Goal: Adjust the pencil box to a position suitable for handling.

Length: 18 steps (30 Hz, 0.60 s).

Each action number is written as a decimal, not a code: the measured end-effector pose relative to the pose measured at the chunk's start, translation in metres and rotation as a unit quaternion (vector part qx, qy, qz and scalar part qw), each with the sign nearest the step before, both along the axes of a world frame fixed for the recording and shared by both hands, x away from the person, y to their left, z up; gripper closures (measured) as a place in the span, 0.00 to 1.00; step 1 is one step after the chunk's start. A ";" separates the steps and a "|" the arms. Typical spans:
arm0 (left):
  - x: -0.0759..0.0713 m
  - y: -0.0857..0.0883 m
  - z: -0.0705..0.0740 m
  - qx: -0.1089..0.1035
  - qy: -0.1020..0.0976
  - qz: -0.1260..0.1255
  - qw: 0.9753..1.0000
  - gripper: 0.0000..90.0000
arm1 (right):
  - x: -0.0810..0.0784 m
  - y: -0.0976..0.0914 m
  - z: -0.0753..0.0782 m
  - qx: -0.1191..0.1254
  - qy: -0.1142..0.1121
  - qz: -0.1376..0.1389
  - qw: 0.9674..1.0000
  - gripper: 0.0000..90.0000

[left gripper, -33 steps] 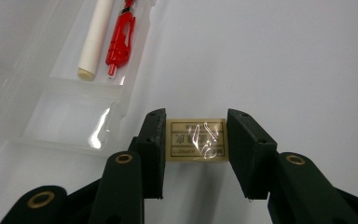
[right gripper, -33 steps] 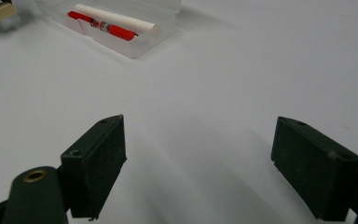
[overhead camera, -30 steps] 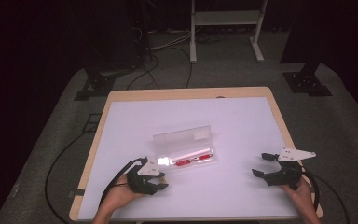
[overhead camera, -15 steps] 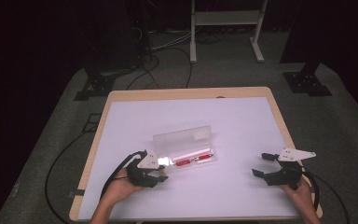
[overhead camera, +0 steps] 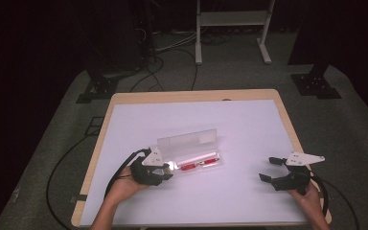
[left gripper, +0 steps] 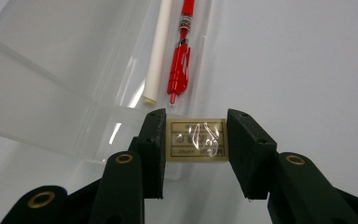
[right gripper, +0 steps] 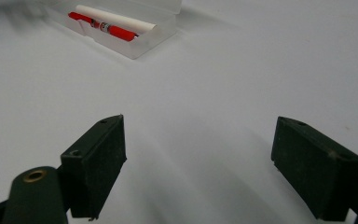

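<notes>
So the clear plastic pencil case (overhead camera: 191, 152) sits open near the middle of the white table (overhead camera: 249, 120), lid tipped up on the far side. A red pen (left gripper: 180, 51) and a white stick-shaped thing (left gripper: 158, 51) (pencil or refill, can't tell) are already lying in the tray.

The left gripper (left gripper: 196, 140) is pinching a small wrapped eraser (left gripper: 196, 139) between its jaws, right at the left end of the case. From the high view I can't tell whether the eraser is just above the tray's end or just outside it. My guess is the packing is mostly done: two items in, and the eraser, if it's headed for the tray, needs setting down before the lid gets closed.

The right gripper (overhead camera: 280, 171) rests near the right edge of the table, well apart from the case, jaws spread wide on nothing.

Compared with a second ago, the left gripper has shifted a bit leftward along the case's end; the case and the right gripper look unchanged.
</notes>
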State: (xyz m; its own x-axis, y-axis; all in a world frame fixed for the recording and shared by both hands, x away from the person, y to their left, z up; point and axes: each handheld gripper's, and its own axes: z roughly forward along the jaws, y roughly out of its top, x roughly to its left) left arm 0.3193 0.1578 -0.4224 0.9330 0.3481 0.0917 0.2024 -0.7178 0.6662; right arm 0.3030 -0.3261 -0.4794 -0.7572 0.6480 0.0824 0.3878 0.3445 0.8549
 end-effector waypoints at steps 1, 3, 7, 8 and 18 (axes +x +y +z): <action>0.001 0.000 0.000 0.004 -0.001 0.000 1.000 0.66 | 0.000 0.000 0.000 0.000 0.000 0.000 1.000 0.19; 0.003 -0.001 0.001 0.001 0.000 0.002 1.000 0.66 | 0.000 0.000 0.000 0.000 0.000 0.000 1.000 0.19; 0.007 0.000 0.002 0.004 -0.003 0.006 1.000 0.66 | 0.000 0.000 0.000 -0.001 -0.001 0.000 1.000 0.19; 0.009 0.000 0.002 0.003 -0.002 0.006 1.000 0.66 | 0.000 0.000 0.000 -0.002 -0.001 0.000 1.000 0.19; 0.019 0.001 0.003 0.003 -0.002 0.014 1.000 0.66 | 0.000 0.000 0.000 -0.002 -0.002 0.000 1.000 0.19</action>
State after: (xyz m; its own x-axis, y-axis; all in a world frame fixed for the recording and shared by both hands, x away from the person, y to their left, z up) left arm 0.3381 0.1585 -0.4197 0.9221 0.3744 0.0978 0.2202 -0.7154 0.6631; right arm 0.3027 -0.3258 -0.4793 -0.7574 0.6484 0.0774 0.3852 0.3479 0.8547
